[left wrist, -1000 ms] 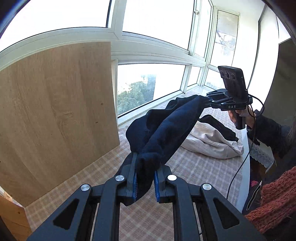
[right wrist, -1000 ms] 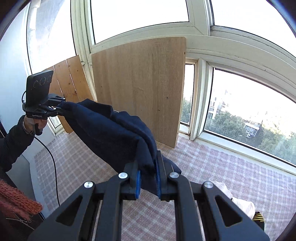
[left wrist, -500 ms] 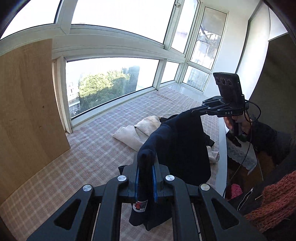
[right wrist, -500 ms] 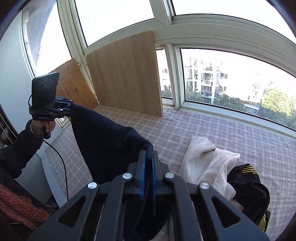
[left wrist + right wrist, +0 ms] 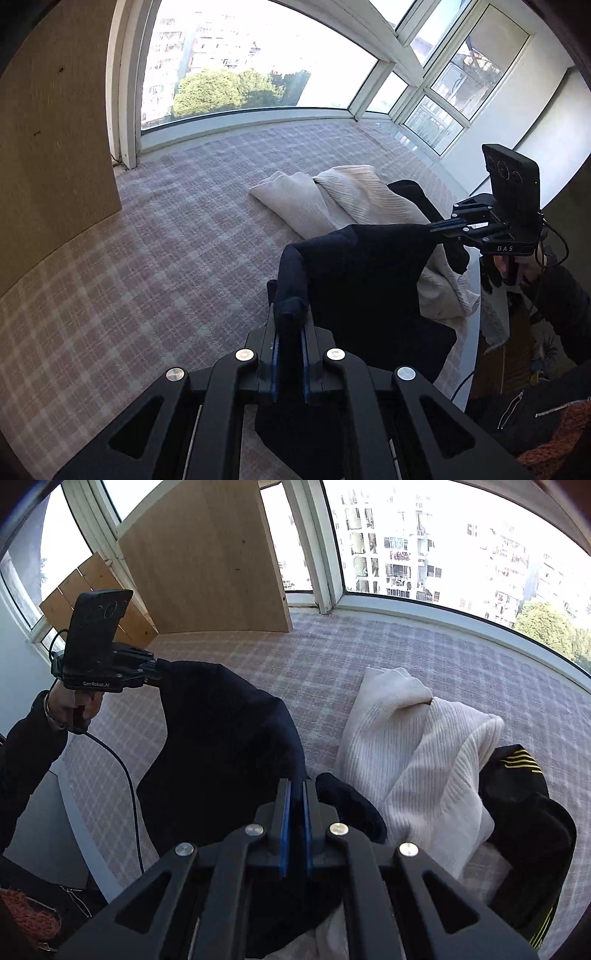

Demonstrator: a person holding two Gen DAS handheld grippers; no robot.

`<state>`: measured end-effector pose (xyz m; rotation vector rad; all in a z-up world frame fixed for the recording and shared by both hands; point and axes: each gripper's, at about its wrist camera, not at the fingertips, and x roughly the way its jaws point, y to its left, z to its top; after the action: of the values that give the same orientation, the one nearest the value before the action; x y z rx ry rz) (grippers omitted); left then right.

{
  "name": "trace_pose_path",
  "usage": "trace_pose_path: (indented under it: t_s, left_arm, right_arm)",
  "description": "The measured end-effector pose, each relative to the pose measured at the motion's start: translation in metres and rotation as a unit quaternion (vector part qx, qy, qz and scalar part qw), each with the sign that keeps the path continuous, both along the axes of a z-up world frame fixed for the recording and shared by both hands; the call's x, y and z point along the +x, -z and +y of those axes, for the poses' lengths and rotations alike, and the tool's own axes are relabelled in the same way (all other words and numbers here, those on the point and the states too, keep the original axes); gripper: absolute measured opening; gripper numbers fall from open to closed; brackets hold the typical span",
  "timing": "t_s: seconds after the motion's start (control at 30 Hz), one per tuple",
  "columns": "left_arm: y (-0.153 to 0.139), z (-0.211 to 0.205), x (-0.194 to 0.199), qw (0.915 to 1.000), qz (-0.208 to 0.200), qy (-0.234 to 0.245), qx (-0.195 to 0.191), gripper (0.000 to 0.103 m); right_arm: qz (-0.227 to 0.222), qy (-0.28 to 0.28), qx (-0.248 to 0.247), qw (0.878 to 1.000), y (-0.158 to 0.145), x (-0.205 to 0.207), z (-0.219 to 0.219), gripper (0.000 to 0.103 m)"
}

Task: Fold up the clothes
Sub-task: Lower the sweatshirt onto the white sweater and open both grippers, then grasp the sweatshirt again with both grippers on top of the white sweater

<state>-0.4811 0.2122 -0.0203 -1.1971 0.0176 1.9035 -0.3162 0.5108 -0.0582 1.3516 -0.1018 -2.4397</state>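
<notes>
My left gripper (image 5: 290, 354) and right gripper (image 5: 295, 830) each pinch a top corner of the navy garment (image 5: 369, 280), which hangs limp above the checked surface (image 5: 166, 258) beside the cream sweater (image 5: 417, 753); soft, light, best held by corners
</notes>
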Motion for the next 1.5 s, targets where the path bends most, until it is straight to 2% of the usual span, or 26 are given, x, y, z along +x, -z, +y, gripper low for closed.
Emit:
trace_pose_path:
  t_s: [0.1, 0.2, 0.3, 0.43, 0.53, 0.63, 0.7, 0.73, 0.77, 0.83, 0.87, 0.9, 0.93, 1.0, 1.07, 1.1, 1.13, 1.2, 1.23, 1.3, 1.37, 1.5]
  left_arm:
    - [-0.016, 0.003, 0.029, 0.999, 0.025, 0.035, 0.012, 0.006]
    - [-0.043, -0.001, 0.083, 0.9938, 0.067, 0.084, 0.025, 0.006]
    - [-0.074, -0.01, 0.133, 0.9884, 0.095, 0.111, 0.042, 0.008]
    - [-0.093, -0.025, 0.153, 0.9865, 0.057, 0.124, 0.09, 0.009]
    - [-0.077, -0.028, 0.124, 0.9882, 0.022, 0.113, 0.1, 0.009]
    - [-0.035, -0.02, 0.068, 0.9895, -0.024, 0.101, 0.1, 0.009]
    - [0.003, -0.004, 0.029, 0.9933, -0.03, 0.096, 0.057, 0.007]
    - [0.024, 0.003, 0.01, 0.9945, -0.036, 0.092, 0.035, 0.009]
    - [0.043, 0.008, -0.008, 0.9954, -0.049, 0.08, 0.021, 0.006]
    - [0.075, 0.015, -0.033, 0.9944, -0.073, 0.077, 0.002, 0.007]
    - [0.088, 0.018, -0.042, 0.9938, -0.082, 0.074, -0.011, 0.008]
    - [0.098, 0.019, -0.047, 0.9933, -0.089, 0.072, -0.019, 0.015]
    - [0.102, 0.018, -0.051, 0.9928, -0.096, 0.07, -0.017, 0.018]
    - [0.102, 0.012, -0.054, 0.9922, -0.105, 0.066, -0.007, 0.036]
    - [0.094, 0.004, -0.054, 0.9928, -0.1, 0.067, 0.0, 0.043]
    - [0.089, 0.001, -0.052, 0.9927, -0.097, 0.072, -0.001, 0.044]
    - [0.083, -0.001, -0.051, 0.9924, -0.094, 0.08, -0.004, 0.045]
    - [0.076, 0.0, -0.045, 0.9919, -0.076, 0.099, -0.021, 0.051]
    - [0.075, 0.004, -0.043, 0.991, -0.066, 0.112, -0.031, 0.052]
    - [0.072, 0.011, -0.039, 0.9883, -0.048, 0.136, -0.051, 0.053]
    - [0.077, 0.02, -0.043, 0.9855, -0.052, 0.152, -0.054, 0.055]
    - [0.095, 0.045, -0.054, 0.9823, -0.066, 0.167, -0.054, 0.055]
  right_arm:
    - [0.024, -0.011, 0.006, 1.0, -0.018, 0.031, -0.003, 0.006]
    - [0.05, -0.015, 0.003, 0.999, -0.047, 0.081, -0.015, 0.006]
    - [0.077, -0.019, 0.003, 0.997, -0.078, 0.136, -0.033, 0.006]
    - [0.084, 0.0, -0.002, 0.996, -0.106, 0.179, -0.049, 0.006]
    - [0.065, 0.02, 0.001, 0.998, -0.103, 0.171, -0.039, 0.006]
    - [0.024, 0.041, -0.003, 0.999, -0.073, 0.132, -0.008, 0.006]
    - [0.01, 0.055, 0.002, 0.998, -0.047, 0.1, 0.016, 0.006]
    - [-0.001, 0.059, -0.001, 0.998, -0.034, 0.081, 0.026, 0.006]
    - [-0.006, 0.066, -0.006, 0.998, -0.022, 0.065, 0.036, 0.006]
    - [-0.03, 0.078, -0.016, 0.996, 0.0, 0.036, 0.053, 0.006]
    - [-0.045, 0.082, -0.021, 0.995, 0.01, 0.025, 0.059, 0.006]
    - [-0.053, 0.084, -0.017, 0.995, 0.016, 0.018, 0.062, 0.006]
    - [-0.06, 0.083, -0.016, 0.995, 0.019, 0.015, 0.064, 0.006]
    - [-0.071, 0.083, -0.016, 0.994, 0.022, 0.012, 0.067, 0.006]
    - [-0.065, 0.085, -0.026, 0.994, 0.014, 0.019, 0.066, 0.011]
    - [-0.06, 0.081, -0.028, 0.994, 0.009, 0.023, 0.062, 0.02]
    - [-0.054, 0.076, -0.029, 0.995, 0.003, 0.027, 0.057, 0.036]
    - [-0.041, 0.063, -0.028, 0.997, -0.004, 0.036, 0.045, 0.052]
    - [-0.034, 0.055, -0.027, 0.998, -0.007, 0.041, 0.038, 0.055]
    - [-0.024, 0.05, 0.005, 0.998, -0.008, 0.046, 0.027, 0.057]
    - [-0.02, 0.047, 0.048, 0.998, -0.002, 0.045, 0.019, 0.057]
    - [-0.048, 0.04, 0.064, 0.996, 0.015, 0.032, 0.021, 0.057]
